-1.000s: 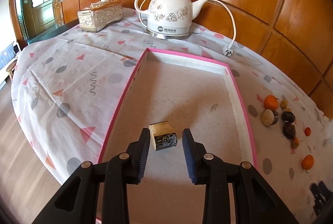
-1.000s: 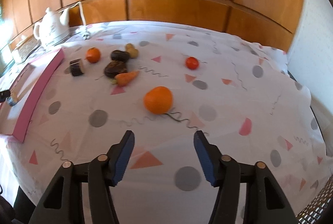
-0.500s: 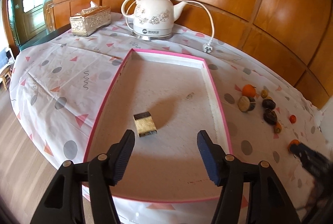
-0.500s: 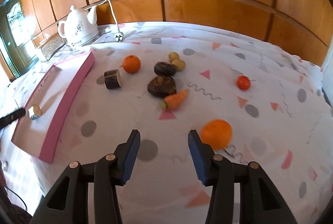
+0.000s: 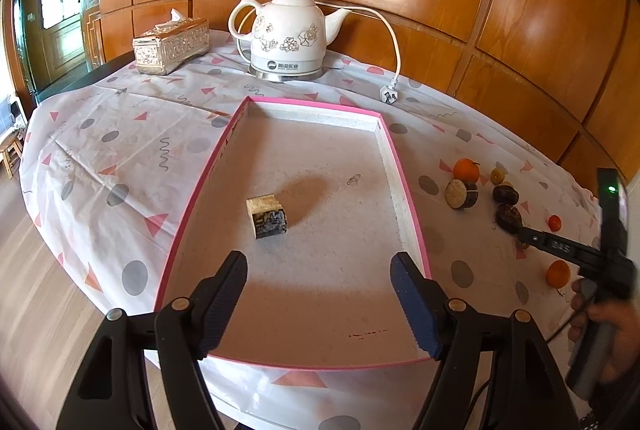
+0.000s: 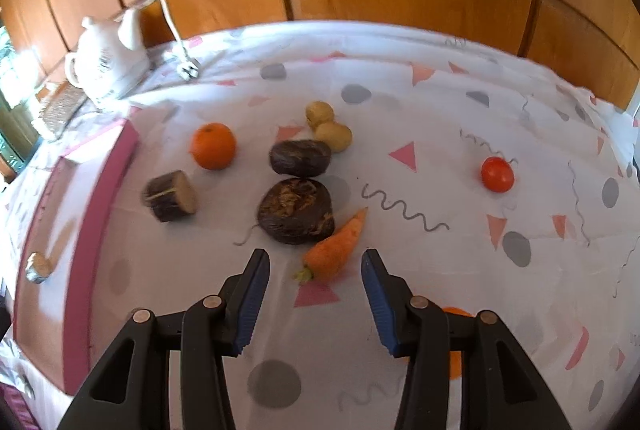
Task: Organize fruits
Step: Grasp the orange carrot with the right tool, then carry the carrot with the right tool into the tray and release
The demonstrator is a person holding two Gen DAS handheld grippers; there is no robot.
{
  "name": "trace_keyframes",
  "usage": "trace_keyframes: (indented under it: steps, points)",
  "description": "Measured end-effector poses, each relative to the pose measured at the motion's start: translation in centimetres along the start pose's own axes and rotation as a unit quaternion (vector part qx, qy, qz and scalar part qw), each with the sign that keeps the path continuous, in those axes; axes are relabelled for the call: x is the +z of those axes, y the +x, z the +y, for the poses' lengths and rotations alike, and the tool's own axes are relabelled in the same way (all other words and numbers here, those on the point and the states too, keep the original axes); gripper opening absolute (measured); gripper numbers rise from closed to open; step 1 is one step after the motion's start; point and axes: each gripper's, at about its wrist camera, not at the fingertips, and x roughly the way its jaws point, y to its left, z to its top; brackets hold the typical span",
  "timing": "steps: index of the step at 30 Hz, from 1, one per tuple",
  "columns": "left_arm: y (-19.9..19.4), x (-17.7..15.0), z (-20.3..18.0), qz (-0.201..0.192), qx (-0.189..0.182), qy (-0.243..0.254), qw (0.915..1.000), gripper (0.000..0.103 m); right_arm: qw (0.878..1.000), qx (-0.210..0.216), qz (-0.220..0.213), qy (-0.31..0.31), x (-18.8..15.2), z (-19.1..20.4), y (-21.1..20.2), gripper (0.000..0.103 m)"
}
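- A small orange carrot (image 6: 334,250) is seen lying on the patterned white tablecloth (image 6: 440,150), its leafy end just ahead of the gap between the right gripper's (image 6: 315,300) blue pads
- A dark, rough, round fruit (image 6: 297,210) is touching the carrot's left side; a second dark oval fruit (image 6: 300,157) lies behind it, with two pale yellow round fruits (image 6: 329,126) beyond
- An orange mandarin (image 6: 213,145) and a short bark-covered log slice (image 6: 172,201) are placed to the left, near the pink-rimmed rectangular tray (image 5: 404,190); a small red tomato (image 6: 497,174) sits well apart on the right
- Another log piece (image 5: 267,216) rests inside the tray, clear of the left gripper (image 5: 319,300)
- A white floral kettle (image 5: 287,34) and an ornate tissue box (image 5: 172,45) stand behind the tray
- The right gripper is held partly open, nothing gripped, after narrowing a little
- The left gripper's jaws have just been opening and stand wide, empty
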Motion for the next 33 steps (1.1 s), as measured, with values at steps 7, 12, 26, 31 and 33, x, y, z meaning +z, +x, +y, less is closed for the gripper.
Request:
trace_keyframes:
  steps: [7, 12, 26, 31, 33]
  points:
    - [0.0, -0.1, 0.1, 0.002, 0.002, -0.003, 1.0000, 0.078, 1.000, -0.011, 0.020, -0.001, -0.4, -0.6, 1.5, 0.026]
    - [-0.1, -0.1, 0.1, -0.002, 0.002, -0.004, 1.0000, 0.078, 1.000, 0.015, 0.008, 0.008, -0.9, -1.3, -0.1, 0.026]
    - [-0.2, -0.1, 1.5, -0.001, 0.023, -0.039, 0.9990, 0.087, 0.979, 0.173, 0.005, -0.110, -5.0, 6.5, -5.1, 0.026]
    - [0.1, -0.3, 2.5, 0.005, 0.034, -0.061, 0.9976, 0.092, 0.965, 0.206, -0.010, -0.162, -3.7, 12.0, -5.7, 0.026]
    - [0.0, -0.4, 2.9, 0.001, 0.039, -0.068, 0.9969, 0.093, 0.961, 0.208, -0.019, -0.183, -3.0, 14.3, -5.4, 0.026]
